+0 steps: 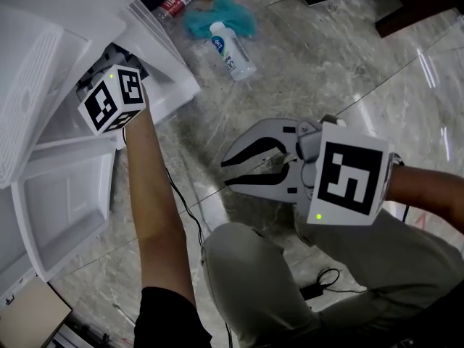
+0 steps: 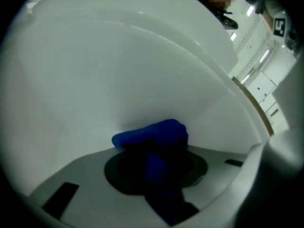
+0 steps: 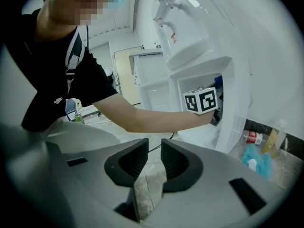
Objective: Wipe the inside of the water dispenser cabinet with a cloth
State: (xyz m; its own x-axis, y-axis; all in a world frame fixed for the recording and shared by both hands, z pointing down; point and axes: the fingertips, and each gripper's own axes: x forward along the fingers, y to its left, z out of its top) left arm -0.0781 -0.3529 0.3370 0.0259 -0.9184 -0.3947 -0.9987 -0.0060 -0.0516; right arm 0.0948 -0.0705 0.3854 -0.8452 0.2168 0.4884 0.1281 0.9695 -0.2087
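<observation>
The white water dispenser (image 1: 163, 56) stands at the upper left with its lower cabinet door (image 1: 69, 201) swung open. My left gripper (image 2: 153, 158) reaches into the cabinet; in the head view only its marker cube (image 1: 114, 98) shows at the opening. It is shut on a blue cloth (image 2: 154, 134), which lies bunched against the white inner wall (image 2: 118, 80). My right gripper (image 1: 228, 171) hangs over the person's lap, away from the cabinet. Its jaws stand a narrow gap apart with nothing between them (image 3: 154, 163). From the right gripper view the cube (image 3: 201, 100) sits at the cabinet opening.
On the marble floor beyond the dispenser lie a teal rag (image 1: 217, 13), a white bottle (image 1: 233, 51) and a red-labelled bottle (image 1: 174, 3). A dark furniture leg (image 1: 413, 13) is at the top right. A black cable (image 1: 326, 278) runs by the person's knee (image 1: 250, 267).
</observation>
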